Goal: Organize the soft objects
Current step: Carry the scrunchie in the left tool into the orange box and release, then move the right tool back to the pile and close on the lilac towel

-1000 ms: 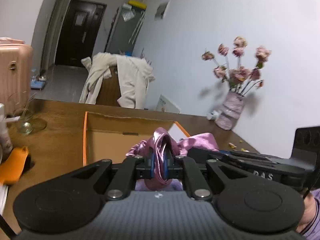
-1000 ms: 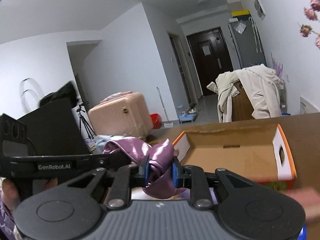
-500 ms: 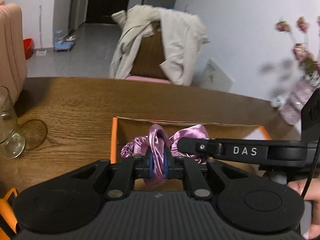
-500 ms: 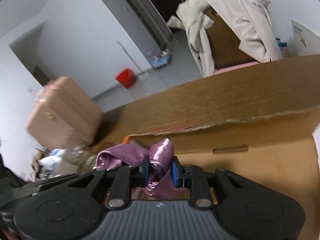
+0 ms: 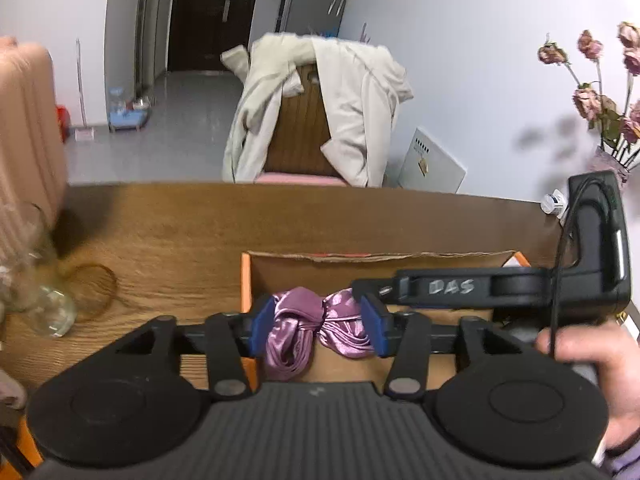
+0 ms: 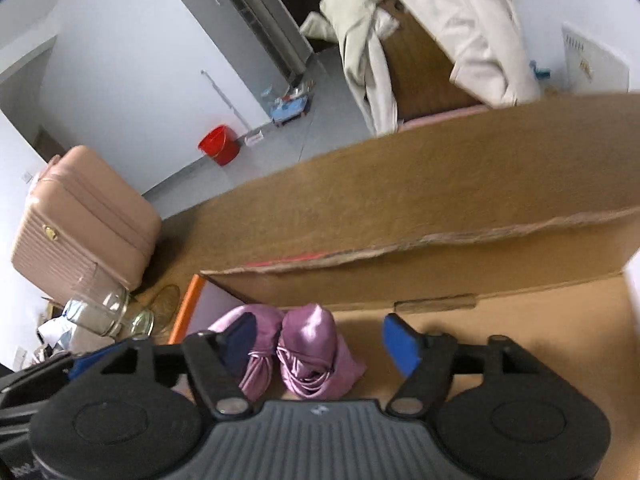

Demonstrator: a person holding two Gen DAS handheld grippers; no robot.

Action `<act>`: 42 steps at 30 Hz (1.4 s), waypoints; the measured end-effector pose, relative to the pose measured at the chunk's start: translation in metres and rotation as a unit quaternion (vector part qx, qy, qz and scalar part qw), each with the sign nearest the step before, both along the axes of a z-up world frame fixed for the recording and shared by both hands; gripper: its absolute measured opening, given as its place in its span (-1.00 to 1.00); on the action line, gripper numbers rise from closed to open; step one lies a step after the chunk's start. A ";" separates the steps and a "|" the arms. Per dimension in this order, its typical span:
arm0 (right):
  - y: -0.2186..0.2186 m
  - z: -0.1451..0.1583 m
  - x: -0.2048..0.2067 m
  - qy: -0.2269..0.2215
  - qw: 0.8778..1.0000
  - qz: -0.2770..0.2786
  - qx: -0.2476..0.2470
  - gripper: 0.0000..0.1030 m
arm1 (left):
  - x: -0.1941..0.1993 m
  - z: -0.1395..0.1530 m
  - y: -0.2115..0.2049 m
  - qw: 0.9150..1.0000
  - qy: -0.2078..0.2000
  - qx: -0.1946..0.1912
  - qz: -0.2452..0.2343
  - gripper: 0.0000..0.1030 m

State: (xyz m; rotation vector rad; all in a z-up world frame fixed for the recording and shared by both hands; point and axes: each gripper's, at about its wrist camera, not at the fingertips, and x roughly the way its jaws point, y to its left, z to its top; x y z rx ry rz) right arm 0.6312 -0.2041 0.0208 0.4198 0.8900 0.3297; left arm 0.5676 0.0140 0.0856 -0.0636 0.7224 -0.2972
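Note:
A purple satin cloth lies bunched in the left part of an open cardboard box with orange edges; it also shows in the right wrist view, on the box floor. My left gripper is open, its blue pads on either side of the cloth. My right gripper is open over the box, the cloth lying between its jaws near the left pad. The right gripper's body reaches in from the right in the left wrist view.
The box sits on a wooden table. A glass jar stands at the table's left. A vase of pink flowers is at the right. A chair draped with a beige coat is behind the table; a pink suitcase is on the left.
Both grippers were shut on the purple cloth above the box; they lowered into the box and opened. The cloth now lies released on the box floor.

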 end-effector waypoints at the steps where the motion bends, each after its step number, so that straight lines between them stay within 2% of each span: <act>1: -0.005 0.010 -0.009 -0.008 1.000 -0.003 -0.005 0.40 | -0.008 0.006 0.001 1.000 -0.006 0.004 0.001 0.07; 4: -0.024 0.042 -0.040 -0.032 0.999 -0.002 -0.014 0.47 | -0.037 0.029 0.008 1.000 -0.023 0.008 0.003 0.42; 5: -0.030 0.052 -0.052 -0.044 0.999 0.005 -0.019 0.54 | -0.050 0.036 0.011 0.999 -0.034 0.008 0.003 0.52; 6: -0.037 0.063 -0.067 -0.057 0.998 0.011 -0.027 0.70 | -0.069 0.043 0.016 0.999 -0.052 0.006 -0.001 0.59; 9: -0.055 0.091 -0.120 -0.092 0.994 0.017 -0.052 0.75 | -0.118 0.056 0.028 0.996 -0.092 0.017 0.000 0.63; 14: -0.084 0.123 -0.206 -0.133 0.990 0.024 -0.031 0.78 | -0.203 0.067 0.042 0.987 -0.159 0.031 0.011 0.82; 15: -0.088 0.127 -0.224 -0.143 0.989 0.028 -0.030 0.82 | -0.221 0.066 0.046 0.985 -0.171 0.025 0.014 0.90; 18: -0.097 0.131 -0.283 -0.184 0.982 0.024 -0.039 0.89 | -0.268 0.051 0.050 0.982 -0.188 0.018 0.019 0.92; 21: -0.099 0.123 -0.346 -0.235 0.970 0.013 -0.056 0.97 | -0.312 0.033 0.050 0.978 -0.205 0.023 0.036 0.93; 24: -0.095 0.104 -0.400 -0.273 0.959 -0.001 -0.078 1.00 | -0.354 0.015 0.049 0.975 -0.218 0.005 0.048 0.98; 28: -0.074 0.074 -0.459 -0.302 0.942 -0.013 -0.144 1.00 | -0.403 -0.011 0.041 0.969 -0.244 -0.013 0.025 1.00; 30: -0.060 0.059 -0.482 -0.324 0.930 -0.010 -0.172 1.00 | -0.421 -0.023 0.033 0.971 -0.239 -0.013 0.018 1.00; 32: -0.047 0.044 -0.499 -0.331 0.924 -0.002 -0.190 1.00 | -0.431 -0.032 0.027 0.972 -0.234 -0.009 0.005 1.00; 35: -0.034 0.024 -0.511 -0.304 0.935 0.012 -0.181 1.00 | -0.442 -0.043 0.017 0.973 -0.229 0.018 -0.011 1.00; 37: -0.031 0.013 -0.517 -0.283 0.944 0.010 -0.169 1.00 | -0.443 -0.049 0.012 0.976 -0.215 0.021 -0.014 1.00; 42: -0.025 -0.007 -0.517 -0.251 0.952 0.013 -0.174 0.96 | -0.440 -0.062 0.002 0.980 -0.196 0.028 -0.031 1.00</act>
